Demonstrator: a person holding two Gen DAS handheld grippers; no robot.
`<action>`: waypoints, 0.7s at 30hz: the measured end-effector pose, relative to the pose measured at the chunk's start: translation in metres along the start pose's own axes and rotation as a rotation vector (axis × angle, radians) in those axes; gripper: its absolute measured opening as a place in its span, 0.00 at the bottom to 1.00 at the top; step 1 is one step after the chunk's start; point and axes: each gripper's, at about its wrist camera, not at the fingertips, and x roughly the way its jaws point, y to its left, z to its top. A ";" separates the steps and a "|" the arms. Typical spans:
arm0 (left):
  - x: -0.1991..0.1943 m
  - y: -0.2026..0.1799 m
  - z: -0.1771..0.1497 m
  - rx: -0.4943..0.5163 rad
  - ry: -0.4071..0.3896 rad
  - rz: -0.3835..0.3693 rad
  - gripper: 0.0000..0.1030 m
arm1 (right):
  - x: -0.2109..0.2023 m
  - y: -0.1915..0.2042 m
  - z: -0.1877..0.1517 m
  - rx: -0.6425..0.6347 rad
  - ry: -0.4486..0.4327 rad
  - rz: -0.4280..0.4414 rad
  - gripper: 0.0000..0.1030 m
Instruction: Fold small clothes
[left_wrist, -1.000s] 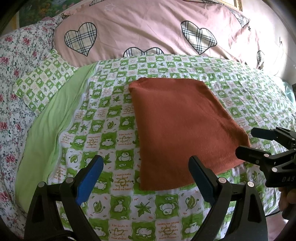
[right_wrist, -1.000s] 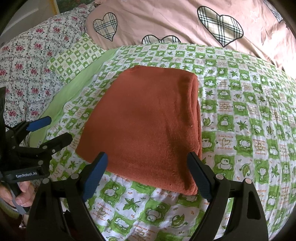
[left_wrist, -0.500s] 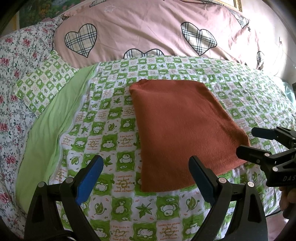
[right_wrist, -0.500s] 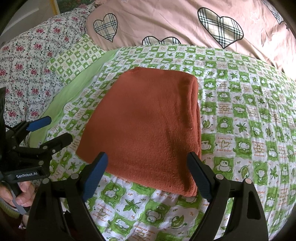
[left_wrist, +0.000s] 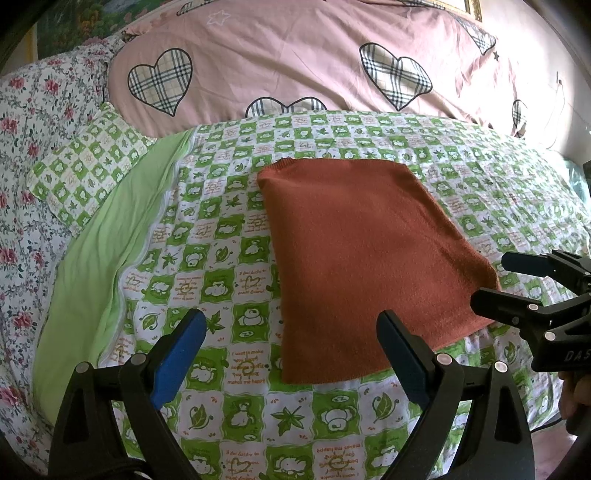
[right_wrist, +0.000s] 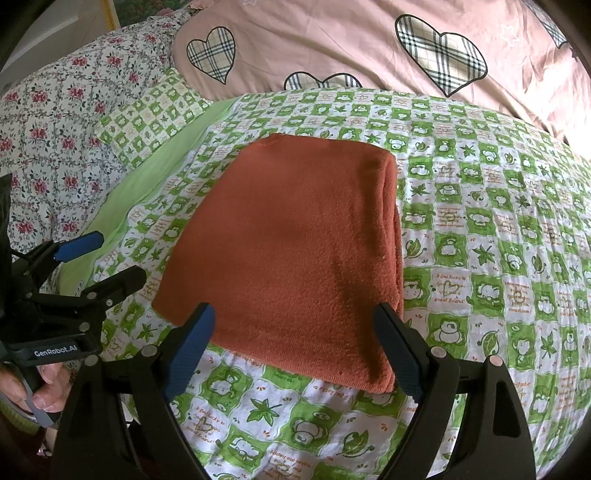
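Both grippers hang spread wide over the near edge of the quilt (left_wrist: 207, 236), holding nothing: the left gripper (left_wrist: 291, 343) off the near left corner of the cloth (left_wrist: 365, 254), the right gripper (right_wrist: 295, 336) over its near edge, blue pads either side of that edge. Bare checked quilt runs all round the cloth, with the widest stretch to its right; to its left lie a plain green strip (left_wrist: 96, 254), a small checked pillow (left_wrist: 81, 170) and a floral sheet (right_wrist: 48, 122), and beyond its far edge a pink cover (left_wrist: 295, 62) with plaid hearts. "GenRobot.AI" reads on the left gripper's body in the right view; "DAS" shows on the right one's body in the left view. Quilt squares carry small print, "I want to make" among it. Folded into a rust-red rectangle, the cloth lies flat mid-quilt, long axis running away from the grippers, its thick rolled fold along the right side.
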 end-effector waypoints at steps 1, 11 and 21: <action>0.000 0.000 0.000 0.000 0.000 0.000 0.91 | 0.000 0.000 0.000 0.001 -0.001 0.000 0.85; 0.005 0.000 0.003 0.004 0.005 -0.001 0.91 | 0.000 -0.003 0.007 0.002 -0.004 0.005 0.85; 0.016 0.004 0.007 -0.002 0.018 -0.004 0.91 | 0.007 -0.011 0.012 0.018 -0.004 0.006 0.85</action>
